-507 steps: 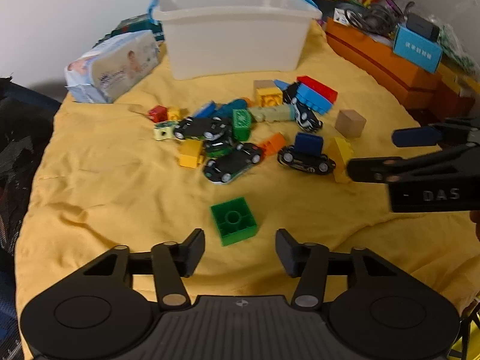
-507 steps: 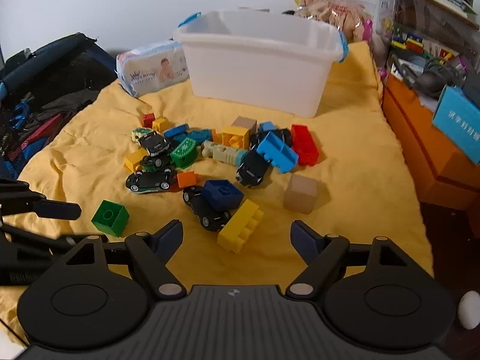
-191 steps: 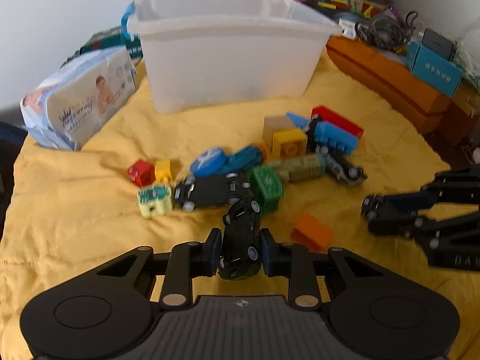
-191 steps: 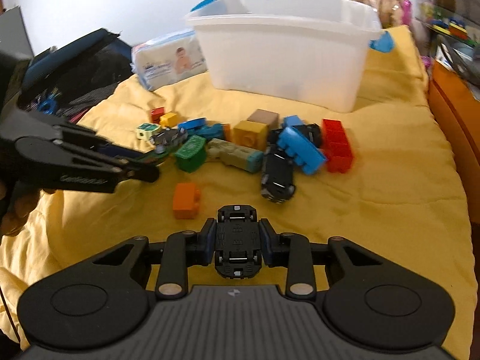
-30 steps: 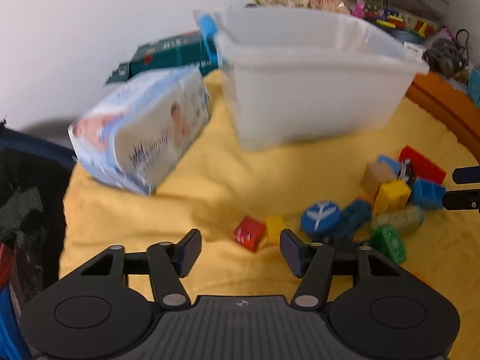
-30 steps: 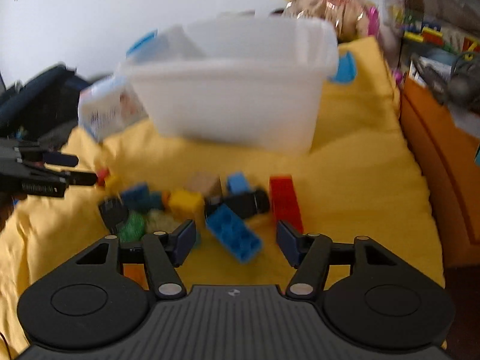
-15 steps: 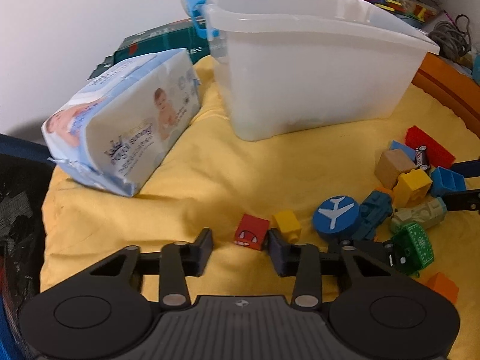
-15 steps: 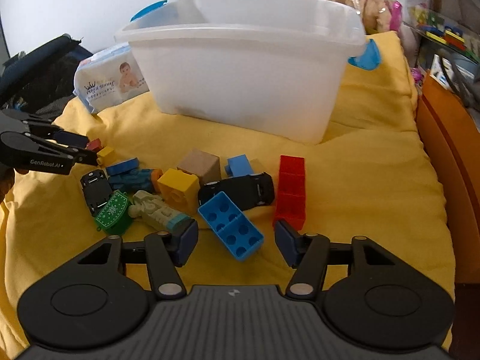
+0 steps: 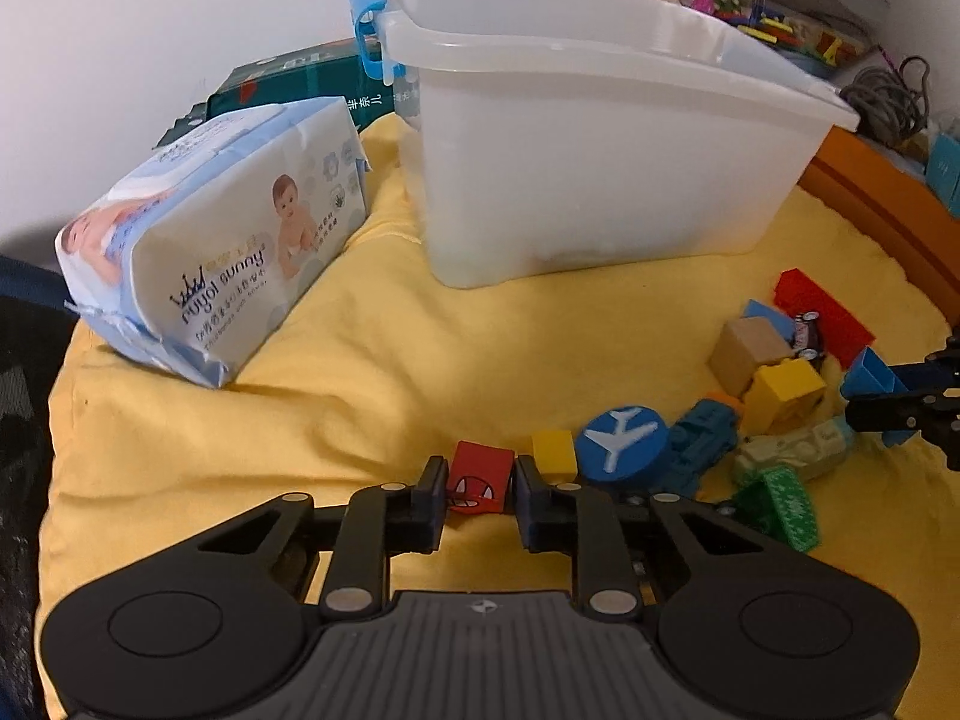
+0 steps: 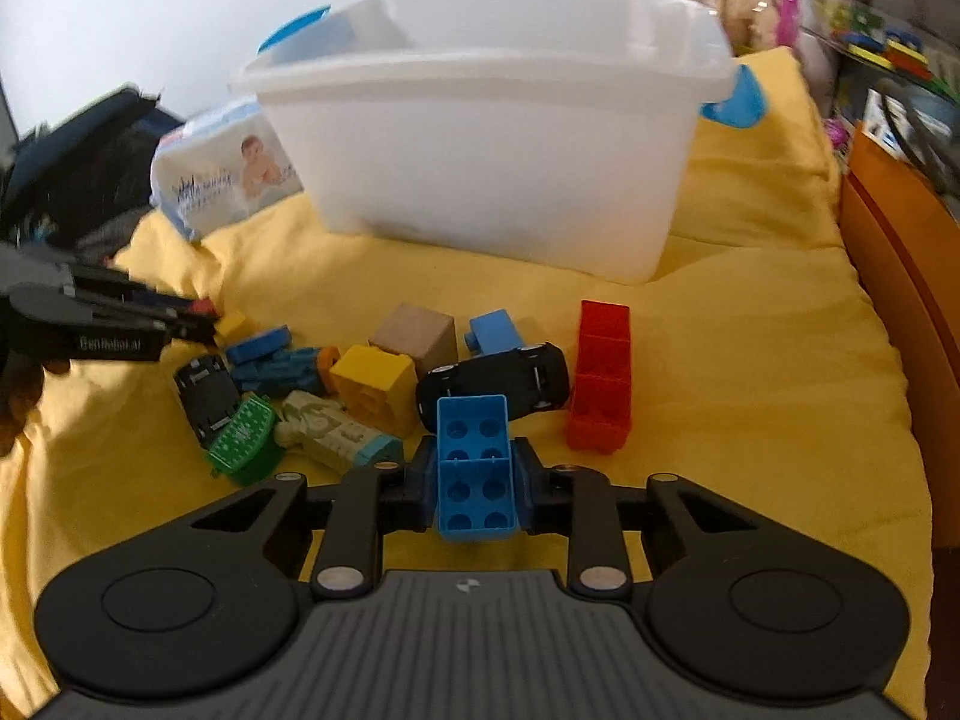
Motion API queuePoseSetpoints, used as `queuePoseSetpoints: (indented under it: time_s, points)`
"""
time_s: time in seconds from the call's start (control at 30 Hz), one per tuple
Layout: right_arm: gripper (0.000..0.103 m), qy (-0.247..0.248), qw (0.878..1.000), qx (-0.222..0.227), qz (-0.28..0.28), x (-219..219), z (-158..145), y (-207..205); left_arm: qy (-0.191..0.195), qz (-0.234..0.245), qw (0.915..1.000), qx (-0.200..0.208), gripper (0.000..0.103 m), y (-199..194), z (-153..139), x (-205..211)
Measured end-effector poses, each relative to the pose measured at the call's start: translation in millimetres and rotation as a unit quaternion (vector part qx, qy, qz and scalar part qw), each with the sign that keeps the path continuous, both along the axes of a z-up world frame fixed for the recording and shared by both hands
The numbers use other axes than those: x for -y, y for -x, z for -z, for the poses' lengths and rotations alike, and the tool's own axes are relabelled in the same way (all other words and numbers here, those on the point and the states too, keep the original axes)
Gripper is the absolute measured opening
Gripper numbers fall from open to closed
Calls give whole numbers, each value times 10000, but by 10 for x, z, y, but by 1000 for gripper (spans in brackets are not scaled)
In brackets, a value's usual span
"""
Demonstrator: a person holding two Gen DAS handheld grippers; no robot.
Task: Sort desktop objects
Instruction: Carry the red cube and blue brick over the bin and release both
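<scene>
On the yellow cloth (image 9: 372, 372) spread over the bench, I have my left gripper (image 9: 478, 489) closing its fingers (image 9: 433, 489) on a small red cube block (image 9: 480, 483) with a printed picture on its near face; the pads sit against both its sides. A small yellow cube block (image 9: 555, 450) lies just beside it, then a blue round disc with a white aeroplane (image 9: 624, 441).

My right gripper (image 10: 474, 477) is closing too, its fingers (image 10: 423, 480) pressed on a blue rectangular building block (image 10: 474, 468) held studs-hollow side up, its long axis running straight ahead along the fingers. Just beyond it lies a black toy car (image 10: 498, 381), crosswise, with a long red building block (image 10: 600, 378) to its right pointing away from me.

The soft white wipes pack with a baby picture (image 9: 222, 240) carries a crown and writing I read roughly as "royal sunny". The left gripper's side, seen from the right wrist view, reads "GenRobot.AI".

The translucent white plastic bin with blue handle clips (image 10: 492, 138) stands behind the pile, with a tan wooden cube (image 10: 414, 333), a yellow studded block (image 10: 375, 384) and a green curved block (image 10: 243, 435) in between.
</scene>
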State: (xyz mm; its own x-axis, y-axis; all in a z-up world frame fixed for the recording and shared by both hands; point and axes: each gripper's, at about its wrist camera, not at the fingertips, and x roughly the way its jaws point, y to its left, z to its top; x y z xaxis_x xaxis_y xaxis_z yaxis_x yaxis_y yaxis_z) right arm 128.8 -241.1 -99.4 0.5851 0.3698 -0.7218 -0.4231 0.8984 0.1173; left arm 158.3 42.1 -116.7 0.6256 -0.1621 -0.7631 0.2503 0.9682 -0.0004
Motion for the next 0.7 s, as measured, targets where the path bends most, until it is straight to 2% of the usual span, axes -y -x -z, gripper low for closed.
queuePoseSetpoints:
  time_s: [0.17, 0.4, 0.6, 0.7]
  points:
    - [28, -278, 9990, 54, 344, 134, -119, 119, 142, -93, 9998, 84, 26, 157, -147, -25]
    - [28, -752, 9938, 432, 694, 234, -483, 206, 396, -267, 9979, 430, 26, 263, -633, 49]
    - [28, -1005, 9896, 697, 751, 199, -920, -130, 504, -188, 9957, 759, 26, 16, -1121, 280]
    - [28, -1235, 9874, 568, 805, 199, -1112, -395, 525, -235, 9946, 868, 26, -205, -1332, 345]
